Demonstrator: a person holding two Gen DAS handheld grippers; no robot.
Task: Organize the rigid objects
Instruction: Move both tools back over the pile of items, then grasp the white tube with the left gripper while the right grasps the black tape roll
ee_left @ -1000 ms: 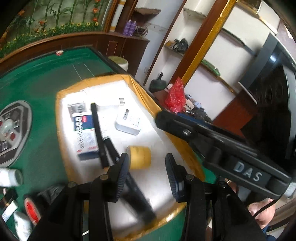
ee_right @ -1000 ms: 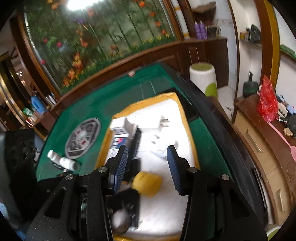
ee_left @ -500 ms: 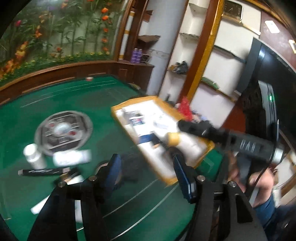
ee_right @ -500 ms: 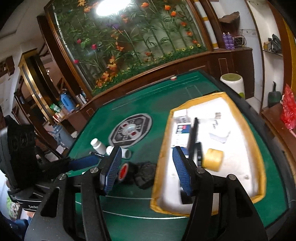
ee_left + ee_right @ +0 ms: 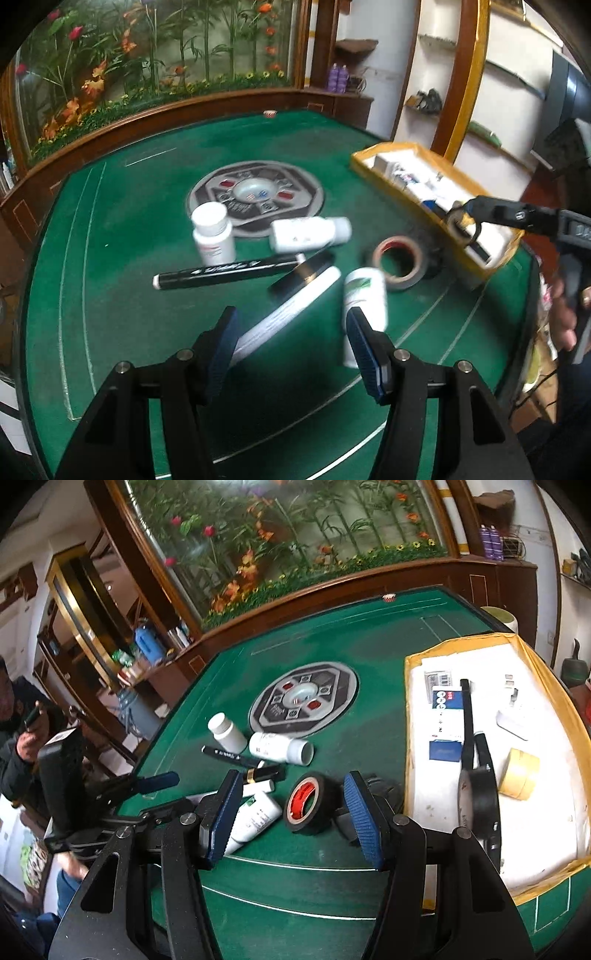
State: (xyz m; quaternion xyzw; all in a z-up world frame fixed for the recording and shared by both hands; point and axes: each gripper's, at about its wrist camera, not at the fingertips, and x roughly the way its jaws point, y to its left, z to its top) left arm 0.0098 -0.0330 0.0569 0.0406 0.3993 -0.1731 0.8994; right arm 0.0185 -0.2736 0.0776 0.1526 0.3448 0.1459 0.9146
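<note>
Presently logged – left gripper point(image 5: 291, 343) and right gripper point(image 5: 291, 812) both parted, holding nothing, above bottles point(image 5: 212, 234) and tape roll point(image 5: 308, 803)

Just ahead of the left gripper point(image 5: 291, 347), the white tube point(image 5: 288, 310) and white bottle point(image 5: 365, 291) are smeared, so we cannot read their labels. Right of the right gripper point(image 5: 291, 816), its finger hides the dark object point(image 5: 384, 794) beside the tape roll point(image 5: 308, 803), and we cannot identify it.
</note>
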